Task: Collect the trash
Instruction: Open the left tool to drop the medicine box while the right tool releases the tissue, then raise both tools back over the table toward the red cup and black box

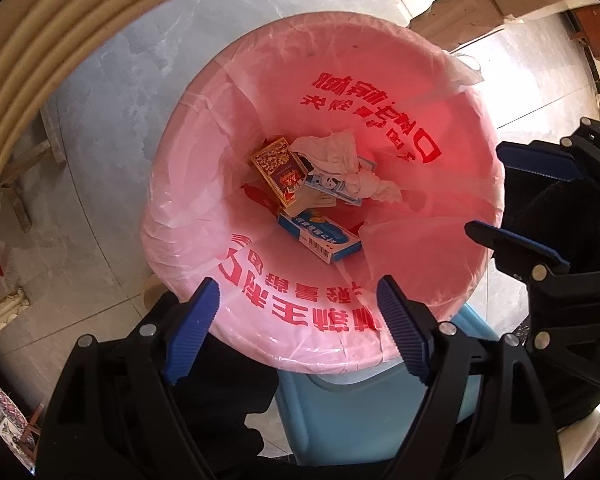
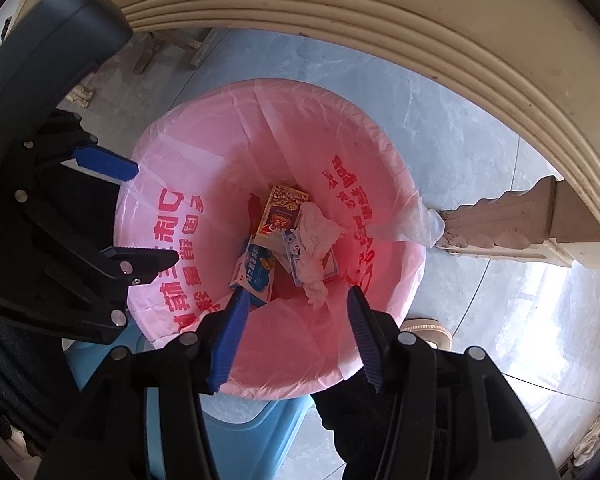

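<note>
A blue bin lined with a pink bag point(image 1: 260, 92) printed with red characters stands on the floor below both grippers; it also shows in the right wrist view point(image 2: 204, 136). At its bottom lie a red-gold box point(image 1: 278, 168), a blue-white box point(image 1: 320, 238), crumpled white tissue point(image 1: 340, 156) and other small cartons. The same red-gold box point(image 2: 282, 210), blue-white box point(image 2: 256, 270) and tissue point(image 2: 314, 240) show from the right. My left gripper point(image 1: 298, 300) is open and empty above the near rim. My right gripper point(image 2: 296, 312) is open and empty above the rim; it shows at the right of the left view point(image 1: 528, 200).
A cream table edge with ribbed moulding point(image 2: 420, 24) curves over the bin. Its carved leg point(image 2: 512, 216) stands at the right on the grey tiled floor point(image 1: 140, 80). The bin's blue wall point(image 1: 360, 412) shows below the bag. A shoe tip point(image 2: 428, 330) lies beside the bin.
</note>
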A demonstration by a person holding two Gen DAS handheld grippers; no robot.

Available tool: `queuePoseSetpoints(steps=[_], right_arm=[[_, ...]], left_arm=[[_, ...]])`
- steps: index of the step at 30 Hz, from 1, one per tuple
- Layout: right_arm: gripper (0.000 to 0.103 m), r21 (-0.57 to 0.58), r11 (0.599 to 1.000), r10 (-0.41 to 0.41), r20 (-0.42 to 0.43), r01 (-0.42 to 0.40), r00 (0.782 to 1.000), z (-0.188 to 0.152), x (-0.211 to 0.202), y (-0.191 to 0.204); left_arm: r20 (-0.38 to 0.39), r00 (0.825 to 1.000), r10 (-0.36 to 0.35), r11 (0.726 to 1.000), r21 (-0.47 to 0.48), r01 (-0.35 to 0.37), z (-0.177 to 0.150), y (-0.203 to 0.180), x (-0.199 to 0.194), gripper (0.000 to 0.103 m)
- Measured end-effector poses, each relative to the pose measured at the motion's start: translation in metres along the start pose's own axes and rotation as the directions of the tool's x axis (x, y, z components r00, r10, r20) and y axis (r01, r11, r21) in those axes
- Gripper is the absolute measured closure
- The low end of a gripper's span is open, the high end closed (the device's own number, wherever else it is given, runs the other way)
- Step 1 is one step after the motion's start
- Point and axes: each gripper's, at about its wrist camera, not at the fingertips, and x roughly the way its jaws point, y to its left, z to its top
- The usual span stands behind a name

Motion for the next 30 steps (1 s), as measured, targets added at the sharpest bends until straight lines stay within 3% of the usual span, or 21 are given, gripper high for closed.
queuePoseSetpoints(steps=[8, 12, 16, 18, 20, 22, 24, 26, 28, 30], right_arm=[[0.041, 0.002, 0.999, 0.047, 0.053, -0.048, 0.997, -0.016, -0.037, 0.014], [0.038, -0.008, 0.997, 0.079, 0.097, -0.079, 0.992, -0.028, -0.073, 0.022], [0.026, -0.044, 0.994, 0.104, 0.194, -0.098, 0.975, -0.036, -0.132, 0.027], [0.019, -0.065, 0.993, 0.110, 0.270, -0.096, 0.957, -0.036, -0.172, 0.026], [0.017, -0.079, 0.993, 0.113, 0.353, -0.091, 0.929, -0.032, -0.213, 0.023], [0.010, -0.081, 0.996, 0.076, 0.464, -0.044, 0.882, -0.029, -0.259, 0.018], [0.007, -0.072, 0.996, 0.000, 0.574, 0.051, 0.819, -0.025, -0.303, 0.012], [0.007, -0.081, 0.986, -0.061, 0.629, 0.144, 0.775, -0.016, -0.334, 0.010], [0.007, -0.124, 0.965, -0.100, 0.642, 0.232, 0.760, -0.003, -0.357, 0.010], [0.007, -0.171, 0.943, -0.113, 0.642, 0.285, 0.758, 0.008, -0.375, 0.012]], left_arm=[[0.081, 0.995, 0.051, 0.996, 0.064, -0.056, -0.022, -0.019, -0.038, 0.024], [0.153, 0.988, 0.024, 0.998, 0.046, -0.032, -0.040, -0.020, -0.081, 0.024], [0.260, 0.966, 0.002, 0.999, 0.044, -0.014, -0.058, -0.015, -0.146, 0.024], [0.326, 0.945, 0.017, 0.997, 0.062, -0.039, -0.065, -0.013, -0.184, 0.024], [0.412, 0.911, 0.036, 0.993, 0.091, -0.080, -0.071, -0.010, -0.234, 0.023], [0.477, 0.878, 0.031, 0.990, 0.106, -0.093, -0.074, -0.005, -0.278, 0.015], [0.543, 0.840, 0.025, 0.988, 0.117, -0.105, -0.077, 0.001, -0.316, 0.014], [0.566, 0.824, 0.041, 0.983, 0.124, -0.134, -0.074, 0.004, -0.349, 0.011], [0.601, 0.795, 0.082, 0.976, 0.113, -0.186, -0.069, 0.004, -0.384, 0.010], [0.624, 0.777, 0.082, 0.972, 0.122, -0.201, -0.062, 0.003, -0.413, 0.010]])
